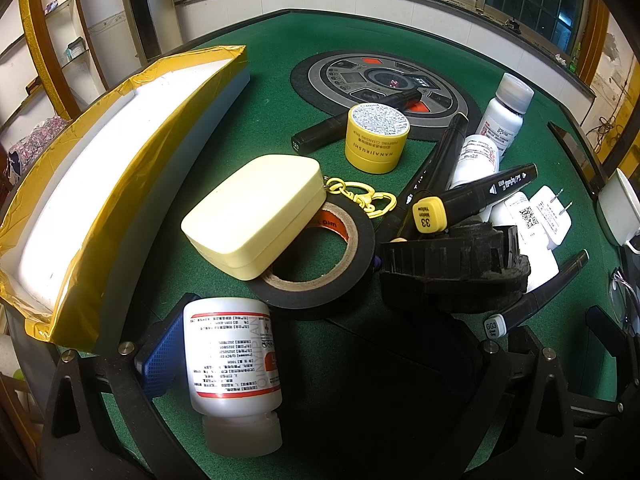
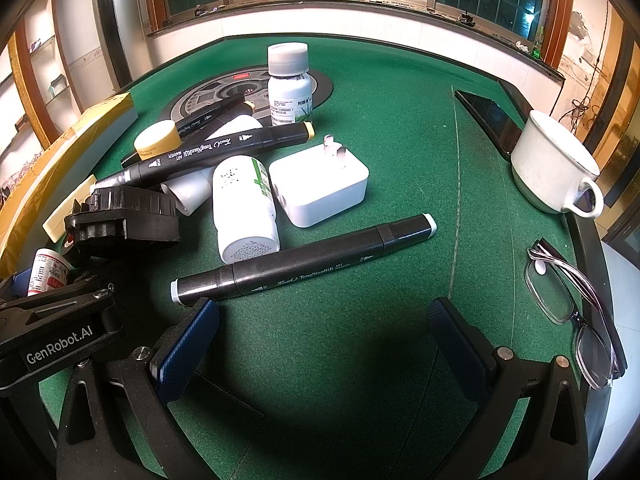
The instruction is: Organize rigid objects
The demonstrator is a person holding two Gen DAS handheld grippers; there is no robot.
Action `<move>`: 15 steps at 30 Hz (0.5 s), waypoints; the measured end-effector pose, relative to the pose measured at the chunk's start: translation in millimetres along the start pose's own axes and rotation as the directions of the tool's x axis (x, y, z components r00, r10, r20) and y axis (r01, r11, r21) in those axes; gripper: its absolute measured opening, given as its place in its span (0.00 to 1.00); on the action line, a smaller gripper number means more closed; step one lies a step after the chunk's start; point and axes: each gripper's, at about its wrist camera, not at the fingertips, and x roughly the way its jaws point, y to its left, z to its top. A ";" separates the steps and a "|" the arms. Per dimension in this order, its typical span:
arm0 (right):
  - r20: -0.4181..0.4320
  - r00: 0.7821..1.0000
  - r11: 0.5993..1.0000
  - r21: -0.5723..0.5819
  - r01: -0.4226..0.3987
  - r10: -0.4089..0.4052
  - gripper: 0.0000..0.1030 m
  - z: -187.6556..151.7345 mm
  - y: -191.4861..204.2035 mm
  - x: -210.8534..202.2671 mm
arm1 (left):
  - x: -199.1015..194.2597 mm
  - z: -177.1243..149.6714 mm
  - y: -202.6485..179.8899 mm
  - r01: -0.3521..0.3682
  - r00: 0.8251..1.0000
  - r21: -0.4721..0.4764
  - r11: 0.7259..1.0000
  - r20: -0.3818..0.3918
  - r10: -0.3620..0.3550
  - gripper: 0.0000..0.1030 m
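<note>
Left gripper [image 1: 316, 344] low over the green tabletop [image 1: 256, 120], jaws spread wide, a red-labelled white bottle [image 1: 232, 356] lying on its side just inside the left blue pad, not clamped. Ahead of it: a roll of black tape [image 1: 320, 264] with a cream case [image 1: 256, 216] resting on its rim, yellow key clip [image 1: 364, 196] attached. Further back, a yellow round tin [image 1: 378, 136] standing upright. To the left, a white foam box [image 1: 120, 168] edged in gold tape.

Right gripper [image 2: 320, 332] also with jaws wide apart, holding nothing. Just beyond its fingertips, a black art marker [image 2: 304, 260] lying flat and slantwise. Behind that, a white bottle on its side [image 2: 244, 208] beside a white plug adapter [image 2: 320, 188], prongs upward. At the right, a white mug [image 2: 556, 164] and spectacles [image 2: 572, 308].
</note>
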 end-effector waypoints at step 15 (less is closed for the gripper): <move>0.000 1.000 1.000 -0.020 -0.011 0.011 0.99 1.9 0.0 2.0 | -1.5 -1.0 2.4 0.003 1.000 -0.003 1.000 0.000 -0.003 1.00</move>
